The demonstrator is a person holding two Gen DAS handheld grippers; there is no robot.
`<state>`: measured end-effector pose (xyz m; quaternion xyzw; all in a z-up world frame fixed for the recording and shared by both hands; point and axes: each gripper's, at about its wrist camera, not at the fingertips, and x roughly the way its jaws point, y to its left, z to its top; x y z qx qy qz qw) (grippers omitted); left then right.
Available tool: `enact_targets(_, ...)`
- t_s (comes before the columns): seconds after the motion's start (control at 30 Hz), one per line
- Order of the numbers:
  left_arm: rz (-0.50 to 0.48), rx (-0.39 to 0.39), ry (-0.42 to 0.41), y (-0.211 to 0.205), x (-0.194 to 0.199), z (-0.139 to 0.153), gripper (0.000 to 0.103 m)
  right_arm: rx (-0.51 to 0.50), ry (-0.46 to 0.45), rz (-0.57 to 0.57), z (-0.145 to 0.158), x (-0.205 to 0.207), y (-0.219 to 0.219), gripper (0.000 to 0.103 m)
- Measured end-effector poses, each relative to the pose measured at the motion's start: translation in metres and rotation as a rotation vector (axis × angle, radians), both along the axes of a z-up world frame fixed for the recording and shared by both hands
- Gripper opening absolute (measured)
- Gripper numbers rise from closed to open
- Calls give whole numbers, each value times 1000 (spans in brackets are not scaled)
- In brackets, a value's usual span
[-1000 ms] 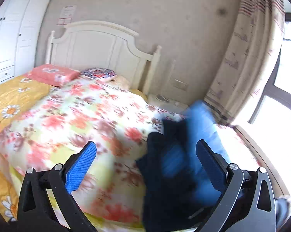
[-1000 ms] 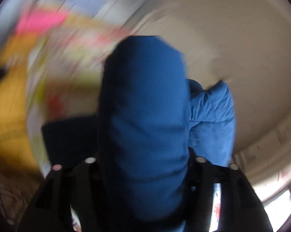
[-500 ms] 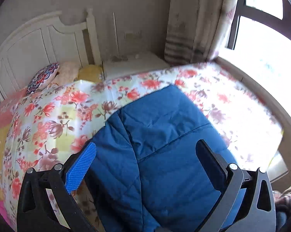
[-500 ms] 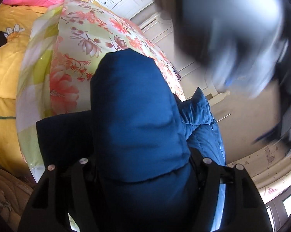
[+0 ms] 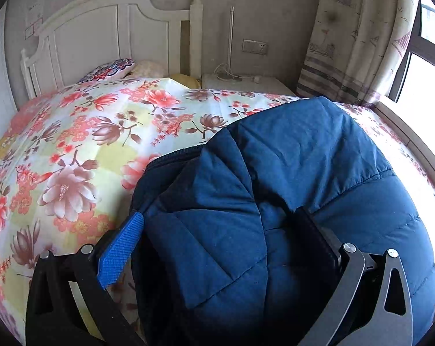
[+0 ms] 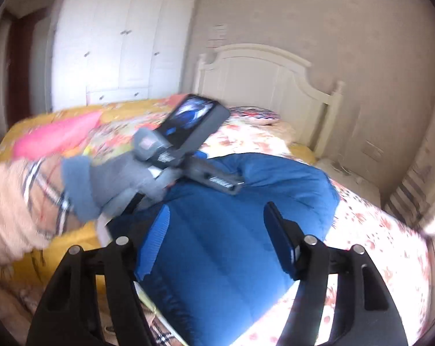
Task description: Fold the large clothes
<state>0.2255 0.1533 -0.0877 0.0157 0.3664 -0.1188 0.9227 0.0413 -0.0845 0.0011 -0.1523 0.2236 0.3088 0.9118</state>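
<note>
Fingers of the left gripper [image 5: 220,248] straddle a bunched fold of the blue jacket [image 5: 304,173], seemingly gripping it; the right gripper [image 6: 217,242] hovers open above. Jacket lies on the bed [image 5: 73,144]: puffy, light, slippery, so pinch a seam or hem.

tool [image 6: 217,242]: black frame, blue ribbed pads, silver screws | hand [image 6: 116,181]: grey glove, plaid sleeve

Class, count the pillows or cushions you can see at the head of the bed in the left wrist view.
2: a patterned cushion against the headboard, and a pale pillow just right of it. Others may be hidden under the floral quilt.
</note>
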Motion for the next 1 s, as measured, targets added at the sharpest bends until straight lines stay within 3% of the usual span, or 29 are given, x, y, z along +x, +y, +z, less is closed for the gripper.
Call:
enact_targets(0.07,0,-5,0,-2,1,1,99,-104,40,52,-28,2,26,67)
enact_targets(0.1,0,-10,2,-1,2,0,99,-222,124,92,-57,8,45,70)
enact_targets(0.13,-1,-17,-3,1,1,0,99,-282,85,111,-73,0,54,87)
enact_targets(0.17,0,-18,-3,1,1,-1,99,-359,40,124,-88,-6,64,95)
enact_targets(0.23,15,-8,-11,1,-2,-2,99,-549,-75,106,-110,-16,81,96)
enact_targets(0.27,24,7,-13,0,-3,-2,99,-548,-68,102,-110,-14,82,97)
enact_targets(0.4,95,159,-41,-11,-12,17,99,-454,-9,129,-103,-2,69,97)
enact_targets(0.53,122,165,-75,-11,-18,44,99,-423,7,138,-99,0,58,97)
enact_targets(0.63,188,261,21,-13,-11,24,99,-376,34,174,-90,6,53,97)
enact_targets(0.7,213,184,20,-2,-18,6,99,-257,93,246,-70,13,36,91)
enact_targets(0.77,260,117,-6,11,-28,-3,99,-141,141,268,-46,23,14,67)
enact_targets(0.83,297,72,-21,24,-36,-8,99,-68,111,212,-23,38,-13,65)
enact_targets(0.9,292,28,-5,33,-36,-11,99,-13,80,117,-2,68,-36,58)
enact_targets(0.93,288,19,0,34,-35,-12,99,16,66,47,7,90,-47,51)
enact_targets(1.0,288,21,-2,32,-34,-13,99,65,63,-61,18,130,-62,49)
